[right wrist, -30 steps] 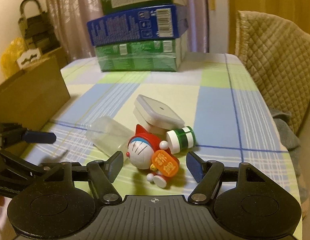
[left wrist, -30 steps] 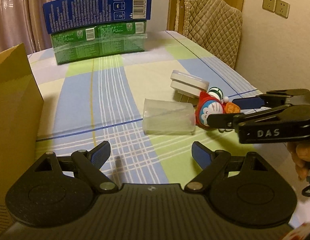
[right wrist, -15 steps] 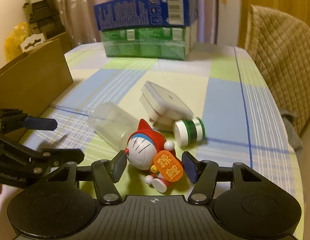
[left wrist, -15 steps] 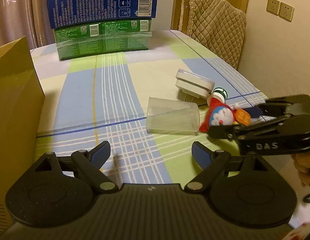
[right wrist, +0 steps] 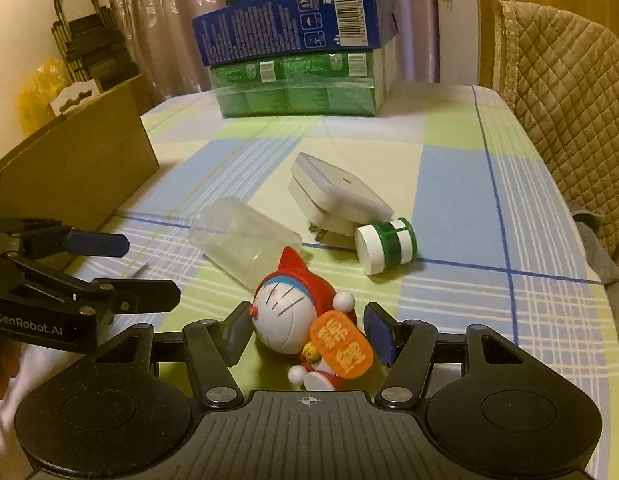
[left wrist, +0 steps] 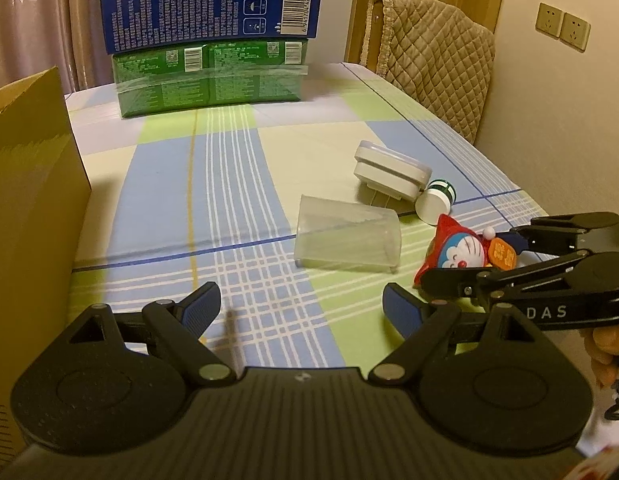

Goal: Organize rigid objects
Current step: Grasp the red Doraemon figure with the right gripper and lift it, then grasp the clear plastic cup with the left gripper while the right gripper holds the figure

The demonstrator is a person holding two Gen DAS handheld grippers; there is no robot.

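Observation:
A red-and-white cat figurine [right wrist: 285, 316] with an orange sign lies on the plaid tablecloth, and my right gripper [right wrist: 307, 314] is shut on it, one pad at its head and one at the sign. The left wrist view shows the same figurine [left wrist: 461, 250] between the right gripper [left wrist: 473, 258] fingers. My left gripper [left wrist: 301, 300] hangs open over the cloth with nothing in it, to the left of the figurine [right wrist: 143, 270]. A clear plastic cup [left wrist: 345, 240] lies on its side just beyond it.
A white plug adapter [right wrist: 337, 196] and a green-and-white bottle [right wrist: 385, 246] lie behind the figurine. A cardboard box [left wrist: 25, 200] stands at the left. Stacked green and blue cartons [left wrist: 209, 32] sit at the far end. A quilted chair back [right wrist: 569, 100] borders the right edge.
My right gripper slid forward around the figurine and its fingers came together on it. The left gripper stayed where it was, still open.

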